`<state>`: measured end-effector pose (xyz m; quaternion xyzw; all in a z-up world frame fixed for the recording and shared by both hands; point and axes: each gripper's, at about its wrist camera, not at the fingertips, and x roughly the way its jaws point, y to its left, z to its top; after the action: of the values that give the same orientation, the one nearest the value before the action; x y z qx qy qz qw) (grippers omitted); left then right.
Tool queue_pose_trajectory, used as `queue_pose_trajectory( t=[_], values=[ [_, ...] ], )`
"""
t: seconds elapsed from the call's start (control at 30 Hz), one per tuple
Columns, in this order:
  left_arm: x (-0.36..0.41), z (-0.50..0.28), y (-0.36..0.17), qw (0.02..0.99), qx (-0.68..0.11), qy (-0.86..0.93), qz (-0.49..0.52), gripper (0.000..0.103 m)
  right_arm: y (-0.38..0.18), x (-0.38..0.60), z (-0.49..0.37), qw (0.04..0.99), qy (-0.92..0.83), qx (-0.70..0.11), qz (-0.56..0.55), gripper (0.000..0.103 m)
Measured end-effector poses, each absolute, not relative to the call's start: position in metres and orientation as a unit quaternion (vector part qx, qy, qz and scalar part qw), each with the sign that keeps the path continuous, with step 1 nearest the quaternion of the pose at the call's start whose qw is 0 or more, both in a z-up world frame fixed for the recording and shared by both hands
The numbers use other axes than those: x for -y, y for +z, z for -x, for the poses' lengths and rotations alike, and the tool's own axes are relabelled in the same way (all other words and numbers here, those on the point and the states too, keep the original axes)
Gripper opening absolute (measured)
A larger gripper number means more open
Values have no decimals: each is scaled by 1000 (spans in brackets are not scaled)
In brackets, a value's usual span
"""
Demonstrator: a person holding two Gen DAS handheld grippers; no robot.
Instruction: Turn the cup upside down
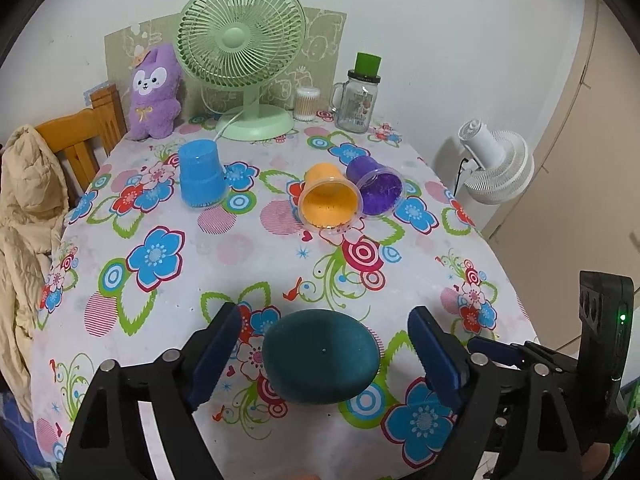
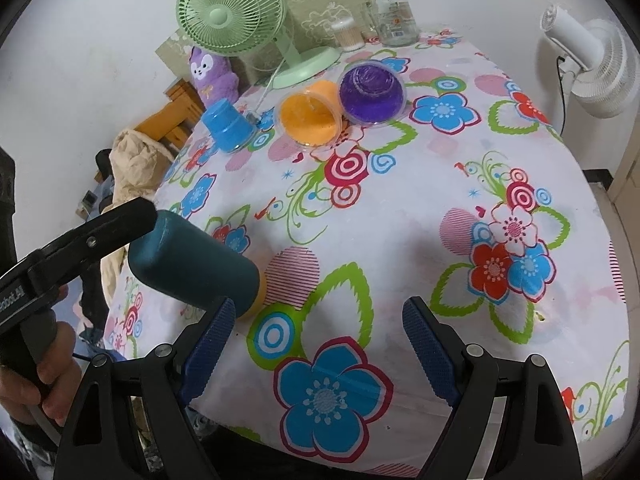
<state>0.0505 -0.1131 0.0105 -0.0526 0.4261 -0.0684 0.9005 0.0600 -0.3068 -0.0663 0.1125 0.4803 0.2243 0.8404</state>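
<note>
Between our left gripper's [image 1: 320,364] spread fingers sits the teal cup [image 1: 321,361], bottom facing us, apparently untouched by either pad, above the floral table [image 1: 248,264]. Our right gripper [image 2: 318,346] gapes empty just right of it; beyond lie orange cup [image 1: 330,200], purple cup [image 1: 374,186], blue cup [image 1: 200,178].

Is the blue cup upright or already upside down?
Upside down: the blue cup stands on its wide rim on the tablecloth, closed base facing up.

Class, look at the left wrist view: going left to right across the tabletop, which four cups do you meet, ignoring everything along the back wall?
Blue cup standing upside down → dark teal cup between the open left jaws → orange cup on its side → purple cup on its side, touching the orange one.
</note>
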Motion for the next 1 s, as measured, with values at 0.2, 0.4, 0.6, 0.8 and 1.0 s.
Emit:
queue_pose_trajectory(
  t=[0.2, 0.4, 0.6, 0.8, 1.0],
  values=[
    [110, -44, 16, 908, -412, -59, 49, 93, -50, 298, -58, 855, 211, -465, -86, 88],
    [100, -36, 27, 921, -385, -42, 49, 97, -19, 282, -54, 887, 192, -419, -42, 88],
    [81, -27, 39, 931, -361, -19, 60, 98, 6, 270, -50, 911, 166, -377, -7, 95],
    [68, -16, 51, 942, -331, 0, 61, 99, 23, 262, -48, 926, 150, -347, 2, 96],
    [61, -5, 68, 955, -290, 8, 59, 101, 48, 254, -34, 945, 146, -293, 17, 100]
  ],
)
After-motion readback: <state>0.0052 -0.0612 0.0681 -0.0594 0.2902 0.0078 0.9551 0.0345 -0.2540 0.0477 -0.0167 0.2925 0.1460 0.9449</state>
